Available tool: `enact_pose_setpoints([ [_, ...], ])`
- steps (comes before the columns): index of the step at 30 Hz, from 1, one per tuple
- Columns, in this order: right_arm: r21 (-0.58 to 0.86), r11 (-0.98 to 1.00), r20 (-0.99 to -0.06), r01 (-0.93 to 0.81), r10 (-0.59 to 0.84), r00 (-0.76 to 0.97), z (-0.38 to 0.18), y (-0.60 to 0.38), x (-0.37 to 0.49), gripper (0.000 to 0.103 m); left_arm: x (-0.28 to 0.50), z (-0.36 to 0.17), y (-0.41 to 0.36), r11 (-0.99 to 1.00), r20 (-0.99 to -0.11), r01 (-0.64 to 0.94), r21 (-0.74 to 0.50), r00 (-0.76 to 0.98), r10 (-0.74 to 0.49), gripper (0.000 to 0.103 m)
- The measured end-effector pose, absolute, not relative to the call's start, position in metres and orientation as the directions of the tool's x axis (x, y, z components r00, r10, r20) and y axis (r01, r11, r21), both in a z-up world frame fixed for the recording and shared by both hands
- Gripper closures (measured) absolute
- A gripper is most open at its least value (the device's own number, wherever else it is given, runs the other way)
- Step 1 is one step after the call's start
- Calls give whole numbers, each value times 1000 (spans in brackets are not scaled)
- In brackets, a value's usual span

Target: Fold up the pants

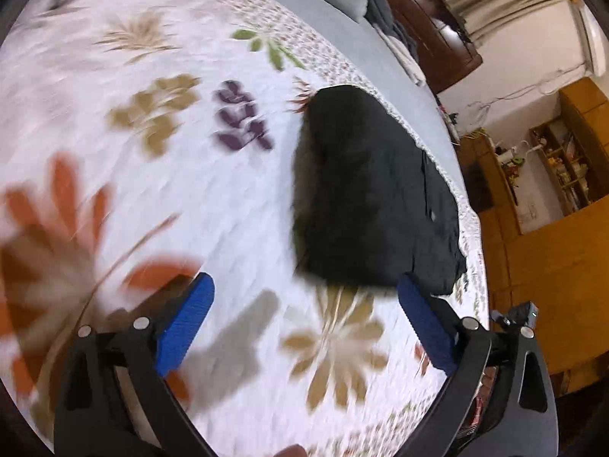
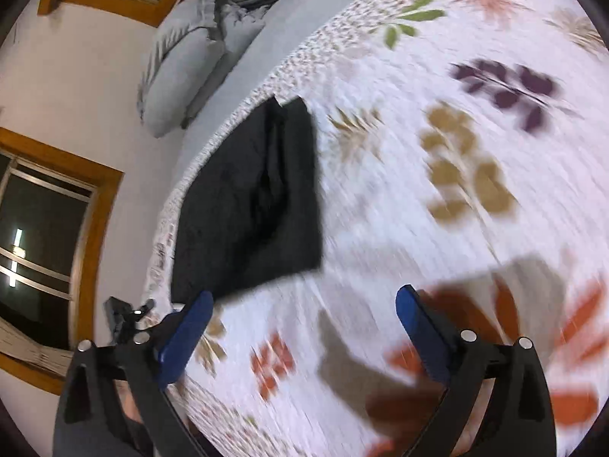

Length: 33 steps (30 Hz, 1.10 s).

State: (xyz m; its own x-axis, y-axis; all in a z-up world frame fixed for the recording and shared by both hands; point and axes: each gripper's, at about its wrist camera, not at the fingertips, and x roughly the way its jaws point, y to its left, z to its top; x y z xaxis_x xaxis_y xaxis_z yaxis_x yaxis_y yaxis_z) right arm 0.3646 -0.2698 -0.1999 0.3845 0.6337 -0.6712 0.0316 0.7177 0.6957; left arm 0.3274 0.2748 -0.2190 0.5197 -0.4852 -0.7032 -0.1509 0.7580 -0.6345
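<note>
The left gripper (image 1: pixel 304 304) hangs over the flowered bedspread (image 1: pixel 236 205) with its 2 blue fingers (image 1: pixel 186 320) spread wide and nothing between them. Ahead and to its right lie the black pants (image 1: pixel 365 198), folded into a compact bundle near the bedspread's edge, where the patterned border meets the plain grey sheet (image 1: pixel 327 19). In this view the bundle looks thick on its left side, with a thinner layer sticking out along the right.

In the right wrist view the pants (image 2: pixel 247 205) sit near the same edge, left of centre, with a deep crease running down the middle of the top layer. The right gripper (image 2: pixel 304 312) is also clear of the cloth, its 2 fingers (image 2: pixel 422 327) standing well apart and empty over the bare bedspread. Grey pillows (image 2: pixel 182 64) rest far beyond, by the wall.

Both views are blurred, so fine folds cannot be read. Judging by the bundle's shape, folding looks nearly or fully done. To finish well, check that the edges line up, press the centre crease flat, and tuck the protruding layer under without dragging the bundle off the edge.
</note>
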Motion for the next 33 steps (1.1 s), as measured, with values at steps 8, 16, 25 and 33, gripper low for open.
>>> enact_pose_setpoints([
  [8,445,895,-726,16,350,592,-132,-274,247,4,221,-148,241,937,-778,-130,-323,600,-186,3],
  [16,279,960,-675,10,189,714,-69,-254,137,4,112,-64,174,983,-668,-108,-148,744,-19,3],
  [25,272,962,-649,6,179,740,-29,-230,51,4,26,-1,130,986,-605,-129,-103,795,41,3],
  [33,161,979,-551,-125,194,812,28,-188,-14,4,-40,41,106,986,-551,-123,-113,834,41,3],
])
